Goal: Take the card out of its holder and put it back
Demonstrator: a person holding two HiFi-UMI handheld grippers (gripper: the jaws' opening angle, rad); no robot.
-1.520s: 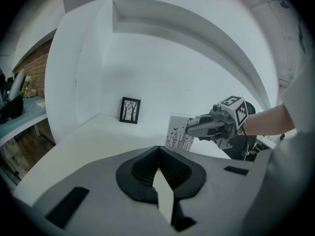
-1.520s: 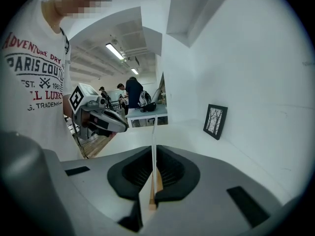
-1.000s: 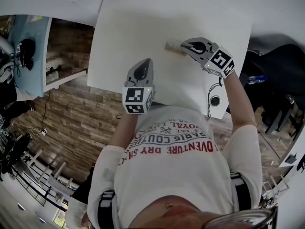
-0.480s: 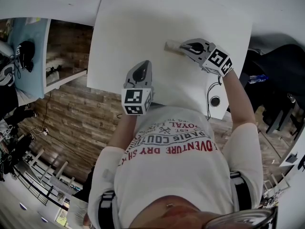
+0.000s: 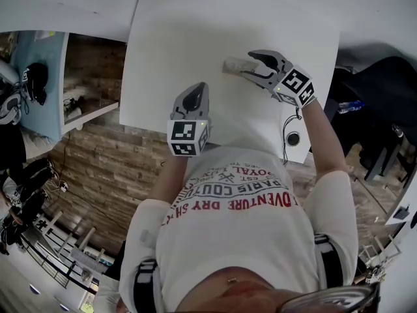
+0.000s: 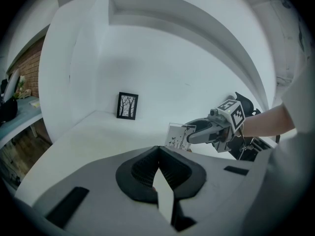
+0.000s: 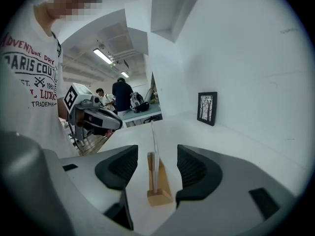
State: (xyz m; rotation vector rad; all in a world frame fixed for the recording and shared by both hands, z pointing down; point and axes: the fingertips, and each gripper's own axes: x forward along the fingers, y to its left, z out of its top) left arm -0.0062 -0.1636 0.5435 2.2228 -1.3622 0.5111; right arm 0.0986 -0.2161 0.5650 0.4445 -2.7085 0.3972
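The left gripper (image 5: 193, 98) hovers over the white table (image 5: 182, 31), jaws clenched together on nothing. At its 2 o'clock, the clear card (image 7: 154, 146) stands upright in its wooden holder (image 7: 160, 196). It sits between the jaws of the right gripper (image 7: 155, 167), which have just been opening and now stand released, clear of it.

"ADVENTURE DRY" on white T-shirt (image 7: 29, 77)
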